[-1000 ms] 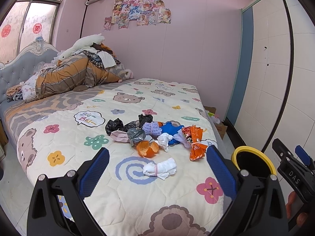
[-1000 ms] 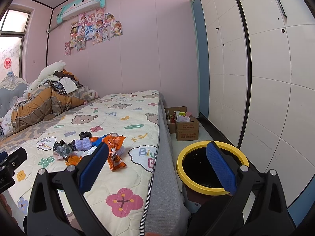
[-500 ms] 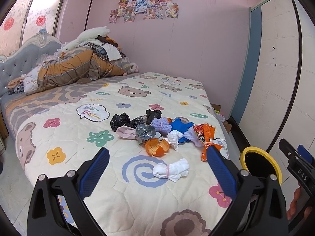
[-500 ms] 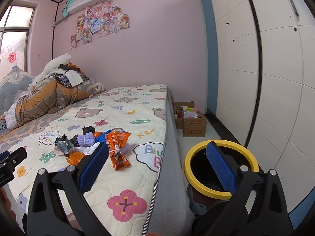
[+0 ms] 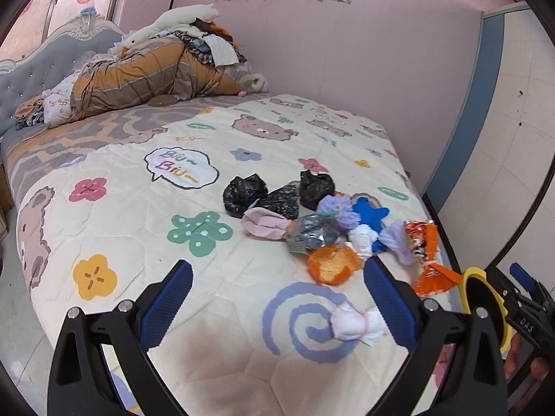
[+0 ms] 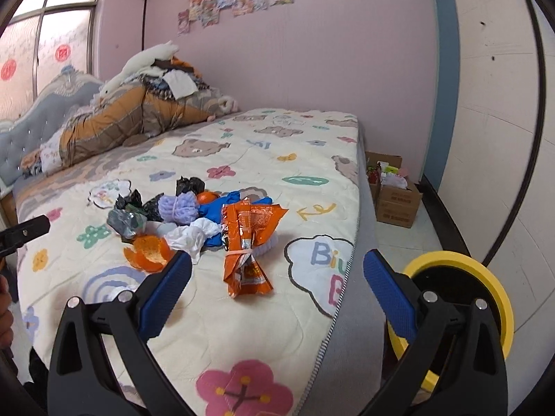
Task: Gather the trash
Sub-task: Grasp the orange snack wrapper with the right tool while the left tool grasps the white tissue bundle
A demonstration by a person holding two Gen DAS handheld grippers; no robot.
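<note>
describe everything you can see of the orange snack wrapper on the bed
The orange snack wrapper is a crinkled, shiny foil-like packet, empty-looking and flattened, cinched near the middle by a thin band so both ends flare out. It carries white and red print too blurred to read. It lies flat on the quilt at the near right edge of the trash pile, its far end resting against the blue piece and a white wad. Neither gripper touches it.

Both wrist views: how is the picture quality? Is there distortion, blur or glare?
Left wrist view: strong fisheye bending, black corners, the wardrobe edge curves; the trash pile is sharp. Right wrist view: same bending, the window is bright and washed out; the orange wrapper is clear.
</note>
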